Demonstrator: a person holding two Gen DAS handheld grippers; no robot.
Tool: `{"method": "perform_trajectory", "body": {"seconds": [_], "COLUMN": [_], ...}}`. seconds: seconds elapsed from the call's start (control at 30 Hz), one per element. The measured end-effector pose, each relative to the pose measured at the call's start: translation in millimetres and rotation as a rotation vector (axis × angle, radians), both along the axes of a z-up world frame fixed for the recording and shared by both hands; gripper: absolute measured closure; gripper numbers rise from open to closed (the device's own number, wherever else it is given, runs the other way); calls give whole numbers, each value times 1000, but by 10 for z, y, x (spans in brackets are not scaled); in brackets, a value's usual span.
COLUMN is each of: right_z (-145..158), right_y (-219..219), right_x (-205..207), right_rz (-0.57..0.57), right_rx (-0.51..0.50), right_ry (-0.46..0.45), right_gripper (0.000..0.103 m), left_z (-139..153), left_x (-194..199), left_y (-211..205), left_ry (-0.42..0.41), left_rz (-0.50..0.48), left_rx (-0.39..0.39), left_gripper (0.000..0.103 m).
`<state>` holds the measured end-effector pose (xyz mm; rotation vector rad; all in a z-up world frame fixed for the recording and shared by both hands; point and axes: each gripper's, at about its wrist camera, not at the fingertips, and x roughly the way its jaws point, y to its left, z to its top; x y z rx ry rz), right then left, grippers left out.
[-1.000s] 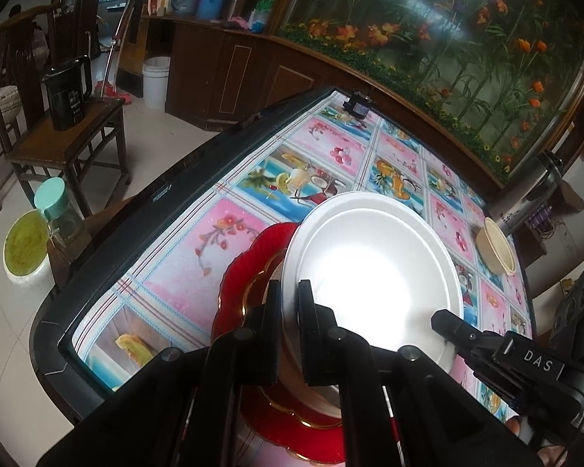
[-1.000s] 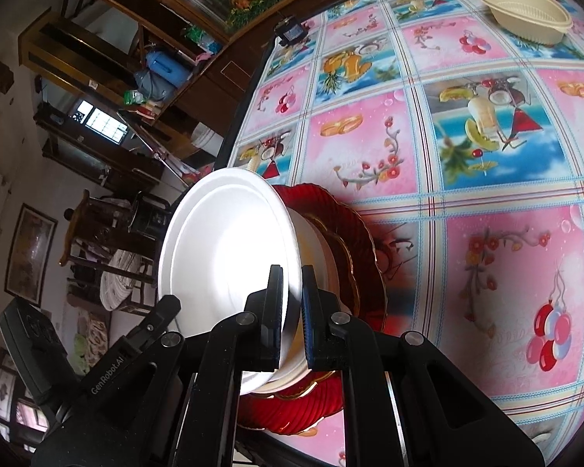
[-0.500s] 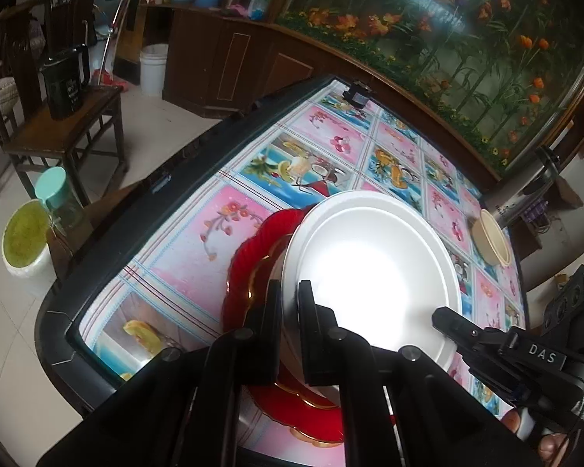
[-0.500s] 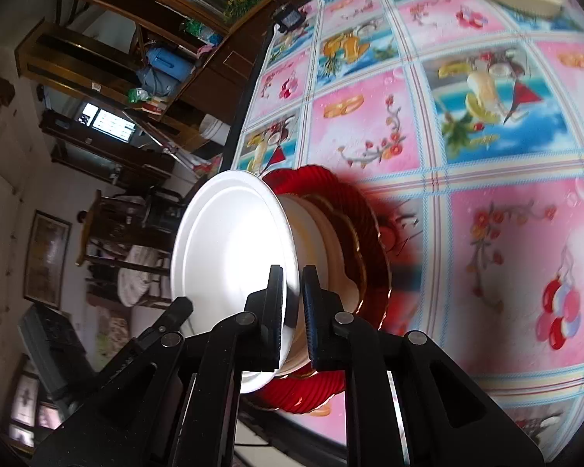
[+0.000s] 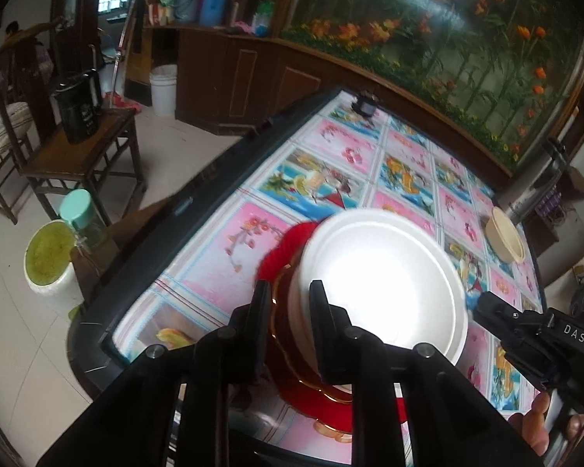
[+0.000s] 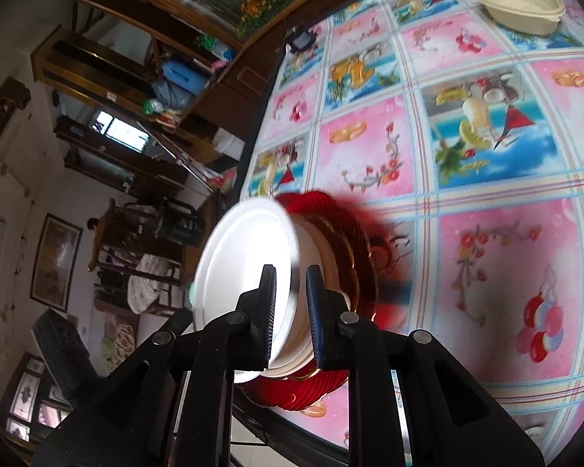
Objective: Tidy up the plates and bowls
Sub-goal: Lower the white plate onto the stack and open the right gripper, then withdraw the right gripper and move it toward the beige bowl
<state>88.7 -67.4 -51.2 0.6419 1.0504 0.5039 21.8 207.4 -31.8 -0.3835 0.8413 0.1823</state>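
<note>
A white plate (image 5: 381, 276) tops a stack of white bowls on a red gold-rimmed plate (image 5: 288, 257) near the table's front left corner. My left gripper (image 5: 286, 303) has its fingers apart around the stack's near rim, one finger on each side. My right gripper (image 6: 292, 295) has its fingers apart around the white plate's (image 6: 249, 268) opposite rim, above the red plate (image 6: 342, 241). The right gripper also shows at the right of the left wrist view (image 5: 482, 307). A beige bowl (image 6: 518, 4) sits at the table's far side, also in the left wrist view (image 5: 504, 239).
The table (image 5: 323, 179) has a picture-tile cloth and a black edge. A small black device (image 5: 366, 103) sits at its far corner. Off the left edge stand a wooden chair with a black kettle (image 5: 78, 113), a bucket (image 5: 46, 268) and a teal-lidded jar (image 5: 81, 214).
Both grippers have opened from a tight pinch on the white plate's rim. Both views have pulled back slightly and the stack looks smaller.
</note>
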Motion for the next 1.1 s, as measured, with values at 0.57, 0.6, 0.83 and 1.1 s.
{"method": "perform_trajectory", "body": {"seconds": [0.57,0.6,0.83,1.1], "right_z": [-122,-139,-235,-141], "right_y": [-1329,-1442,-2235,-2898], "right_x": [16,8,-44,79], "right_rz": [-237,-253,-371,-462], "right_rx": [60,66,80,10], "right_ry": [22,26,48,47], "right_gripper": [84,84,84,84], "left_z": [379,344,132,-46], "left_x": [68,124,600,1146], "left_y": [-1734,-1866,-2523,-2974], "left_ry": [-136,-124,-70,-107], "left_rz": [-344,-367,-408,-353], "left_rx": [152,160,203,262], "left_gripper": [25,25,25,25]}}
